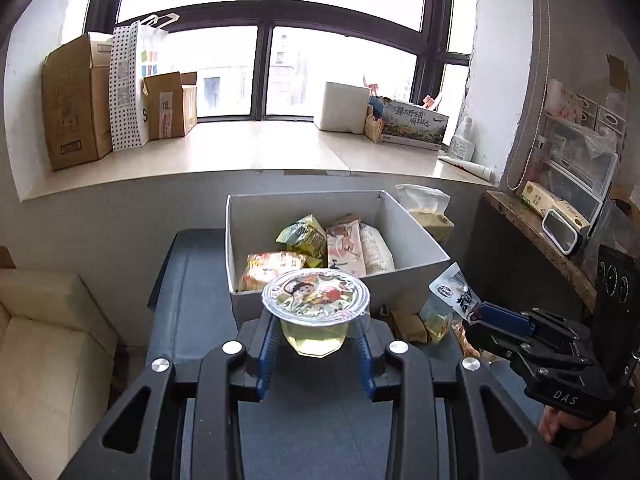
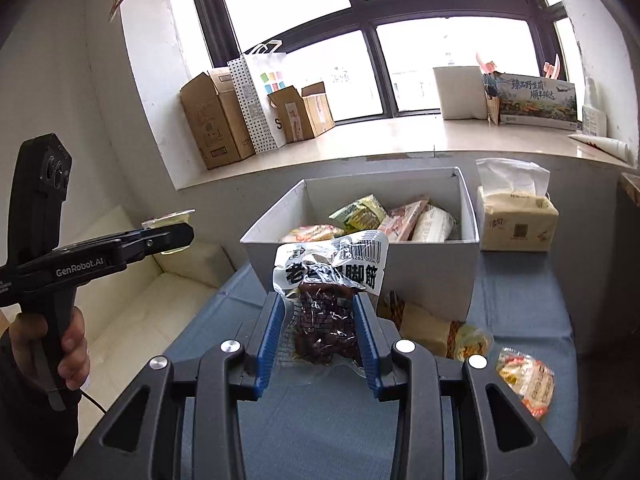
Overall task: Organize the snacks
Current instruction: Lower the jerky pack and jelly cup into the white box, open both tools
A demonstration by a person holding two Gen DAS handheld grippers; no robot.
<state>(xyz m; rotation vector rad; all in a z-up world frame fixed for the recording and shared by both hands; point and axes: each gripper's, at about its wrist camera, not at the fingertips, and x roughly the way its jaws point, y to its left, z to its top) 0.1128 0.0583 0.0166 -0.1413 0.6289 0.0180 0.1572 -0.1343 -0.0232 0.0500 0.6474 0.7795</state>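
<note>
My left gripper (image 1: 318,334) is shut on a clear jelly cup (image 1: 316,320) with a cartoon foil lid, held up in front of the white box (image 1: 408,280). That box holds several snack packets (image 1: 304,236). My right gripper (image 2: 318,320) is shut on a clear packet of dark dried meat (image 2: 328,312) with black lettering, raised just before the white box (image 2: 424,276). In the left wrist view the right gripper (image 1: 474,312) shows at the right with that packet (image 1: 456,288). In the right wrist view the left gripper (image 2: 180,234) shows at the left with the jelly cup (image 2: 168,220).
Loose snack packets (image 2: 524,384) lie on the blue-grey table (image 2: 520,300) right of the box. A tissue pack (image 2: 516,216) stands beside the box. Cardboard boxes (image 1: 76,100) and a paper bag sit on the window ledge. A cream sofa (image 1: 44,340) is at the left.
</note>
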